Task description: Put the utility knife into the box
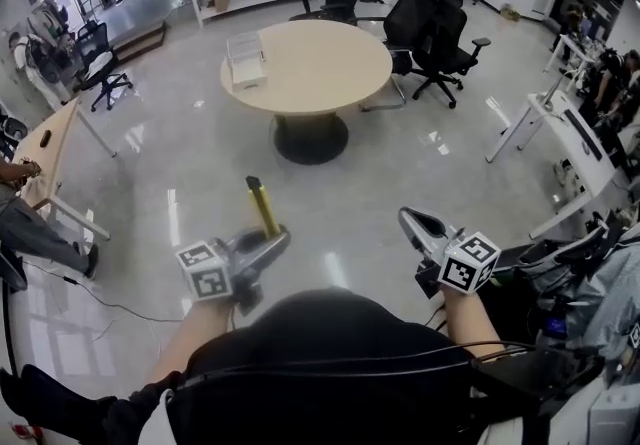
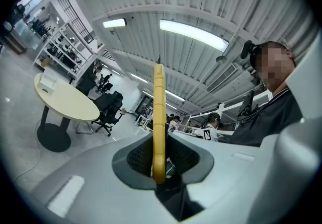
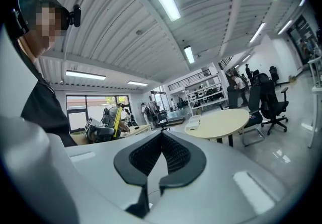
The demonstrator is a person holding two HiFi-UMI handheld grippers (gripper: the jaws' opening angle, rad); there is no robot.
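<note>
The left tongs (image 1: 272, 236) clench the yellow knife (image 1: 262, 205), its long axis pointing at 12 o'clock toward the box (image 1: 245, 59) on the round tabletop (image 1: 330, 73) well ahead; the right tongs (image 1: 410, 221) are pressed together, empty.

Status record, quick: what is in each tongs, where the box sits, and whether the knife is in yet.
left tongs: shut on the yellow utility knife, which sticks out forward past the tips
right tongs: shut, nothing between them
box: clear, on the round table, near its left edge in the head view
knife and box: apart; the table stands well ahead of both tongs
task state: knife not yet in the box
</note>
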